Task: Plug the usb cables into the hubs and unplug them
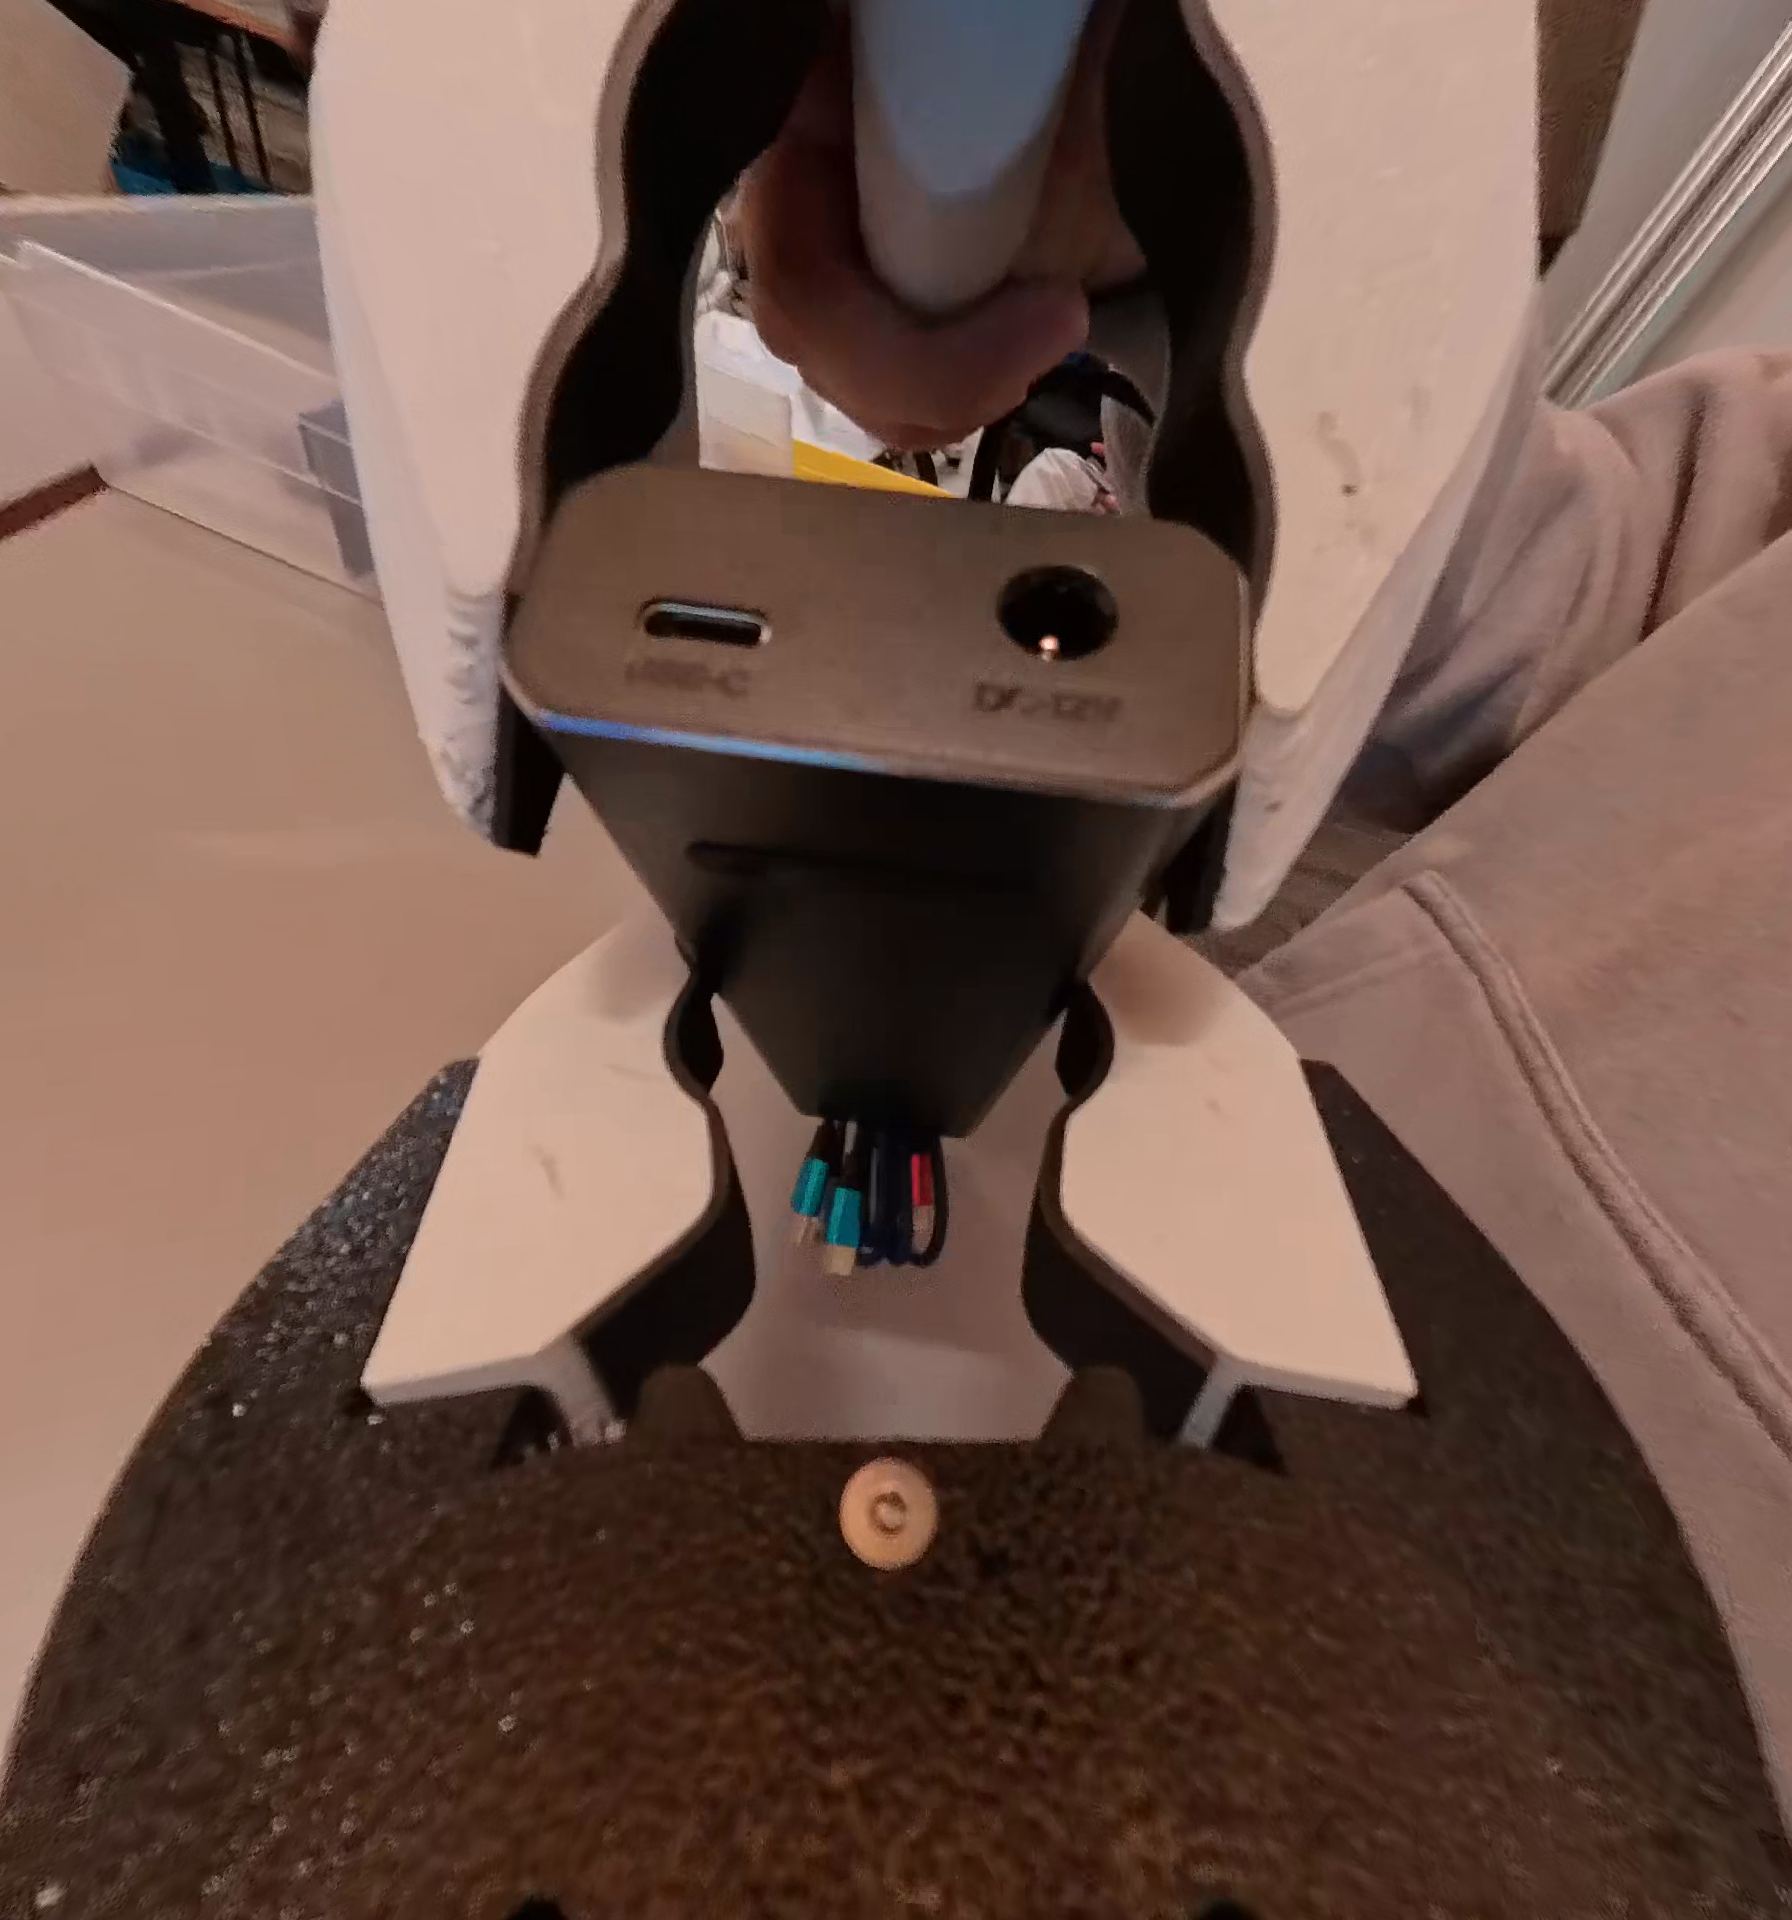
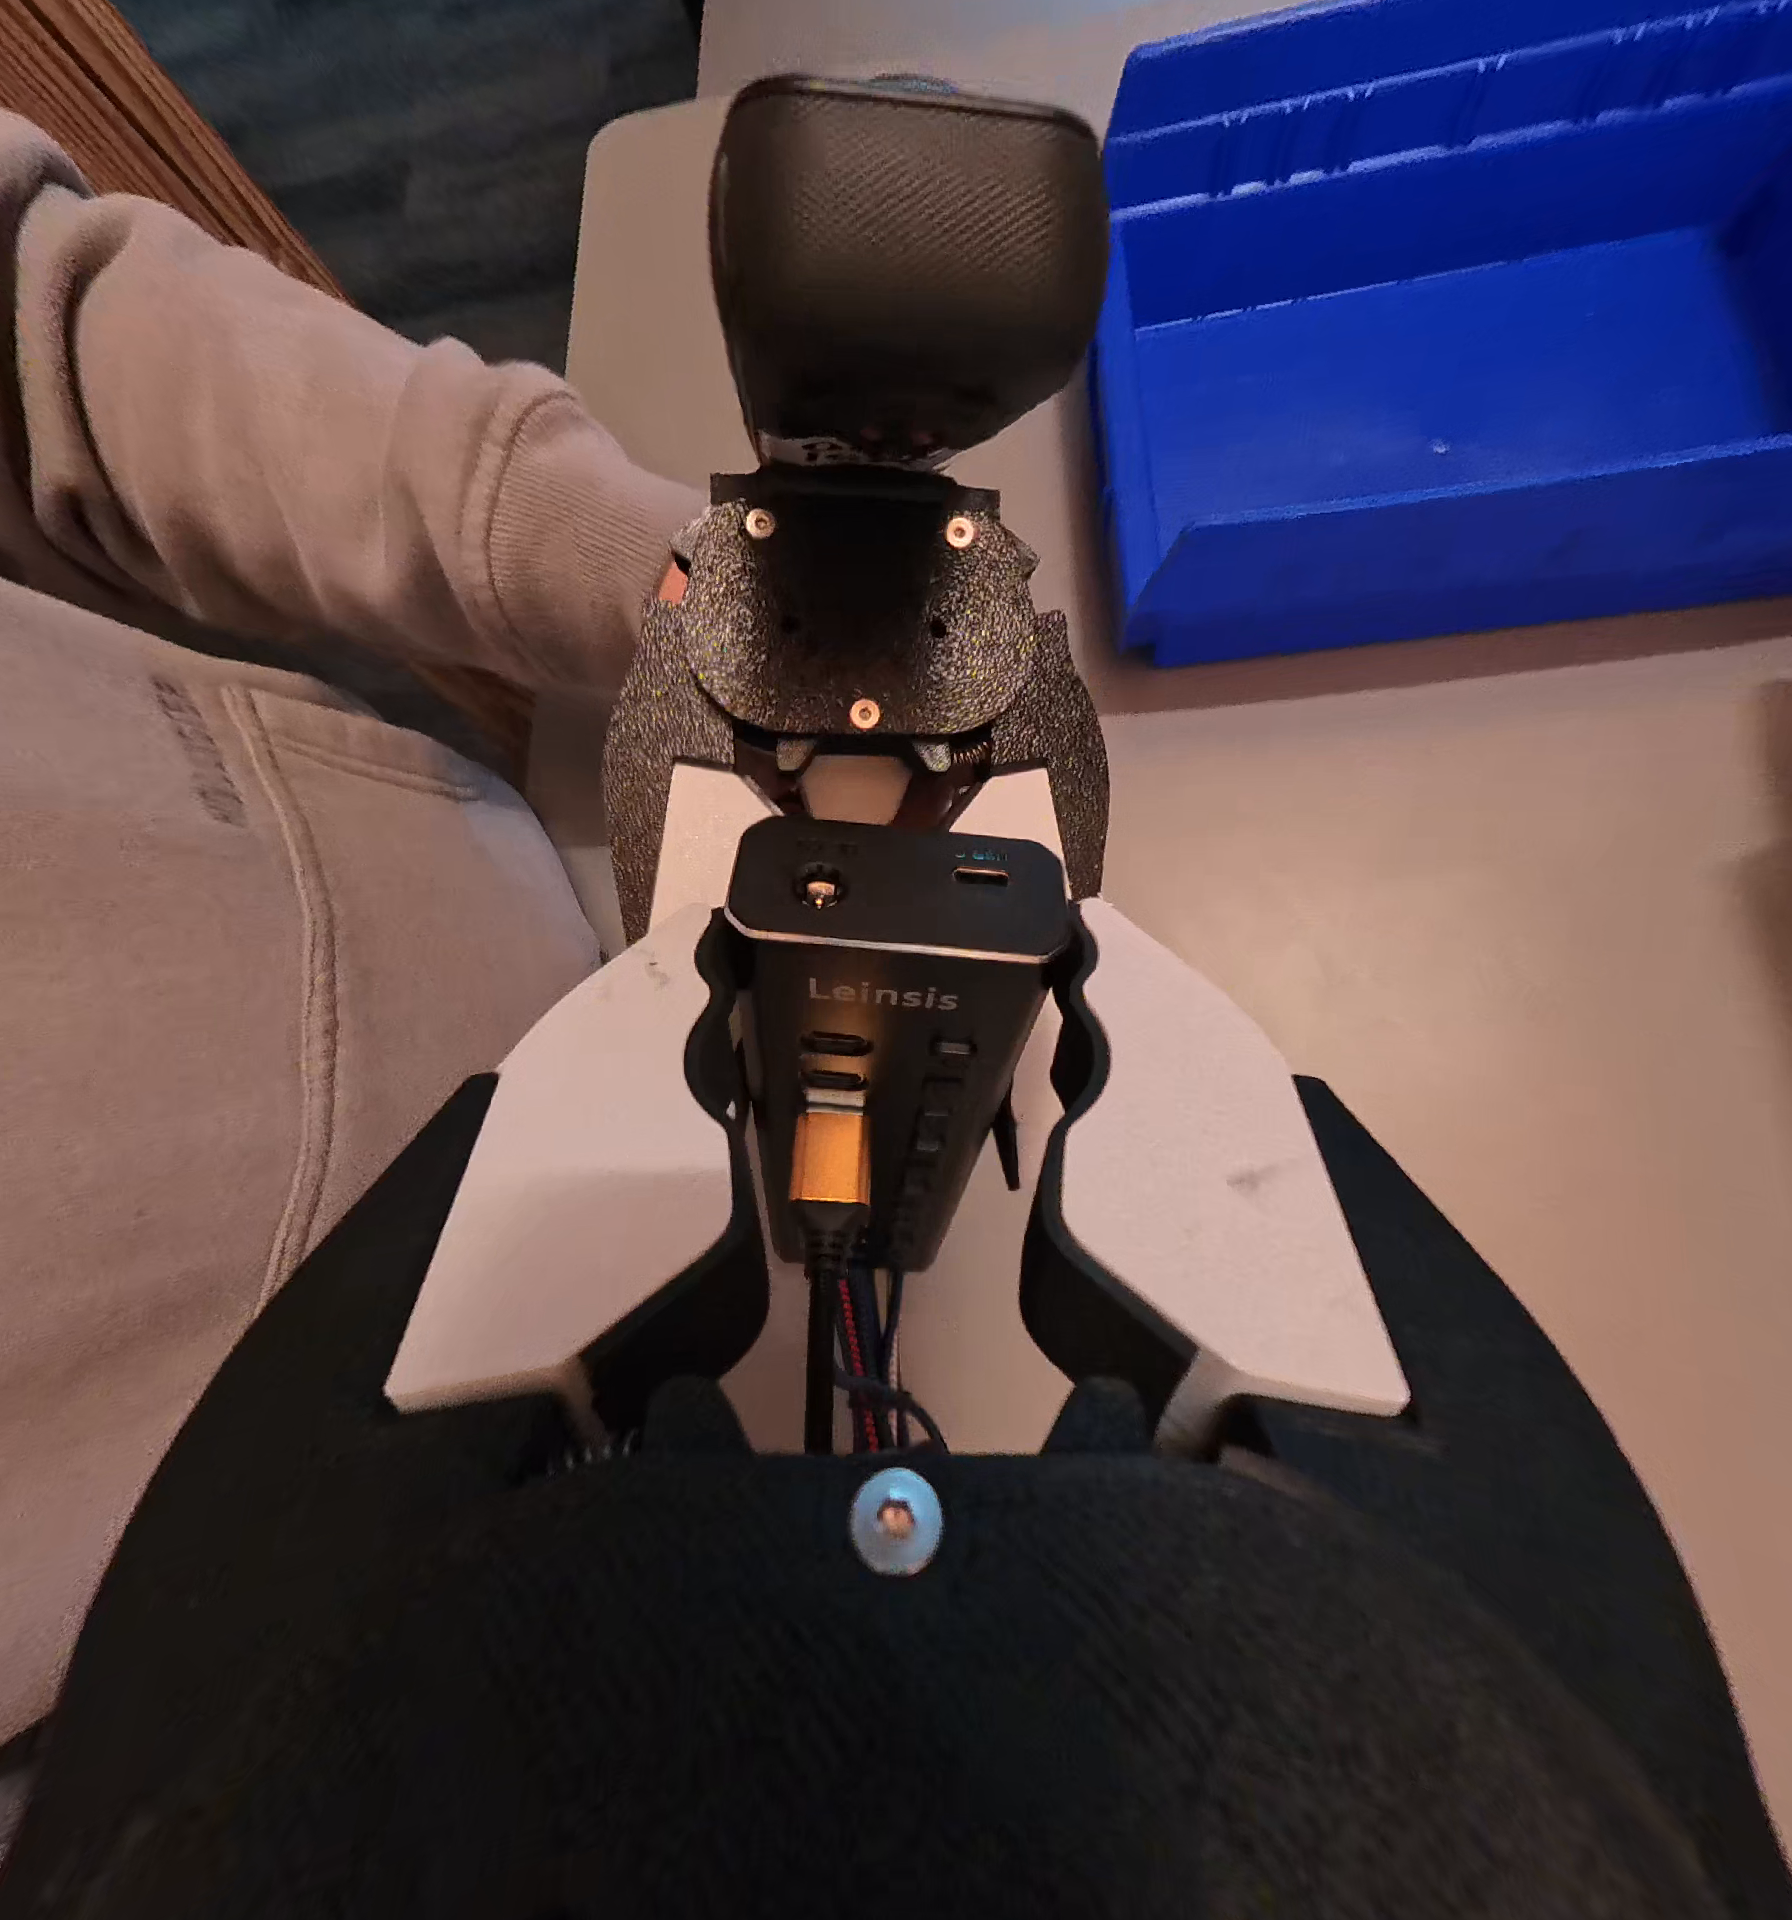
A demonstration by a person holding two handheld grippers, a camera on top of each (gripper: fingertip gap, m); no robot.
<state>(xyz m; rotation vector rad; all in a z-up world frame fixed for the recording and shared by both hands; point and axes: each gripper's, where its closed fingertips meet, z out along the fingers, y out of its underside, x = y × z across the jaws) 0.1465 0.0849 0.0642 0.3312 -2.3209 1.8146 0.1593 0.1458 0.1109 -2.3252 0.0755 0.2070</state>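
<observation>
Above the table (image 2: 1391,935), both my grippers clamp one black hub (image 2: 876,1049): left fingers (image 1: 876,1029) on one end, right fingers (image 2: 1131,1164) on the other. A gold plug (image 2: 830,1158) sits seated; I judge steady, straight pulls along the port best.

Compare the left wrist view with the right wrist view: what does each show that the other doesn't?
Left wrist only: loose teal and red cable plugs dangling past the far end of the hub, and a clear plastic bin.
Right wrist only: the hub's port face with a gold plug seated in it, and a blue bin.
Both: the black hub clamped between the left gripper and the right gripper, its end face with two sockets, and a beige sleeve.
</observation>
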